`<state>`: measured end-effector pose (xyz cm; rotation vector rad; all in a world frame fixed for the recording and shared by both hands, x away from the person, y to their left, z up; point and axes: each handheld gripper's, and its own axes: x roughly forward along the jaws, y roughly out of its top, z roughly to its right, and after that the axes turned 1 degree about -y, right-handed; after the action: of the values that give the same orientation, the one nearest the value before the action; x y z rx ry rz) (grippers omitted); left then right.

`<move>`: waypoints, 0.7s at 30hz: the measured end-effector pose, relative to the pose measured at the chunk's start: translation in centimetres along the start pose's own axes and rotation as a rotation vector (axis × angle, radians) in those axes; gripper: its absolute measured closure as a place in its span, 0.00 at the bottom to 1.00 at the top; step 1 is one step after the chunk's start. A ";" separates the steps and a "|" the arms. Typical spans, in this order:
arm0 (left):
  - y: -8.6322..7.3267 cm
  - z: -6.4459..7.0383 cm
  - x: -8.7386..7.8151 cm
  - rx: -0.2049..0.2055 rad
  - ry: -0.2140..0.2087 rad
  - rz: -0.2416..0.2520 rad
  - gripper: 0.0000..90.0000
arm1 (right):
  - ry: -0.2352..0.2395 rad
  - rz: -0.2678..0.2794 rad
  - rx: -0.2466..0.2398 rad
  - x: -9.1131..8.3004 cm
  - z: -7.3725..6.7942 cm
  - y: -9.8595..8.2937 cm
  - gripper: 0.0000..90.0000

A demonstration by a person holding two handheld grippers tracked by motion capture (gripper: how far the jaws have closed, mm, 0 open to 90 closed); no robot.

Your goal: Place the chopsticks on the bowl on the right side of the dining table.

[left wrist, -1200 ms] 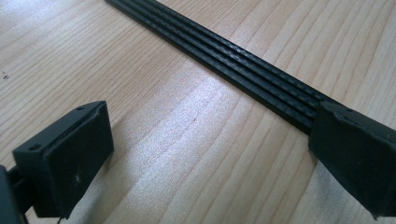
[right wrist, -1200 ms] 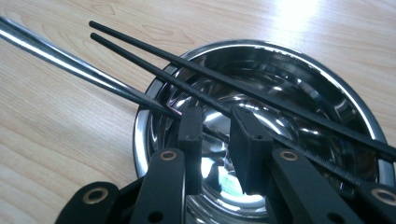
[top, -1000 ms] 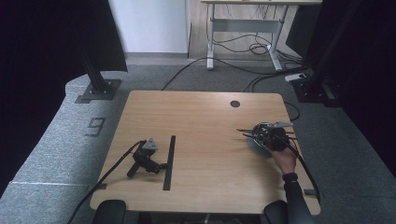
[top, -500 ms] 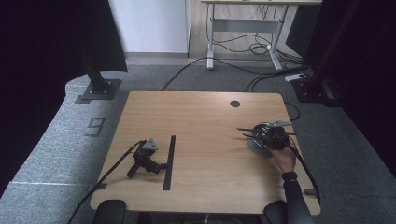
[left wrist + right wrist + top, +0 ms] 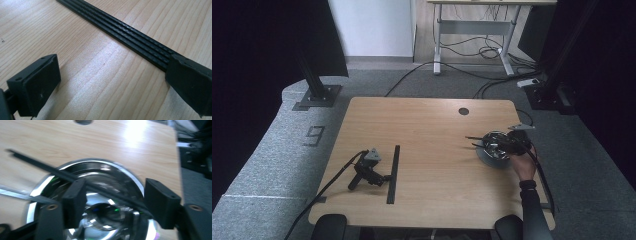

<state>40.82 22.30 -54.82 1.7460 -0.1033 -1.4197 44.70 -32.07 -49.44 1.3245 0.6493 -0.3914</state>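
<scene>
Hovering right gripper over steel bowl at counter's right side, fingers apart, black stick crossing between them and over bowl rim. Probably closing on stick next: centring it between pads, keeping clear of rim, squeezing slowly. Left gripper lying unheld near front-left, fingers spread, touching black strip.

High view giving layout and hand. Right gripper view giving stick-to-finger alignment. Left gripper view showing strip's grooves.
</scene>
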 end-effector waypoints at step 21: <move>0.0 0.0 0.0 0.001 0.000 0.000 0.00 | -0.112 -0.049 0.079 3.2 1.8 1.1 0.22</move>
<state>40.82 22.31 -54.82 1.7470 -0.1040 -1.4198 48.17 -33.25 -50.40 1.3529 0.5786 -0.5320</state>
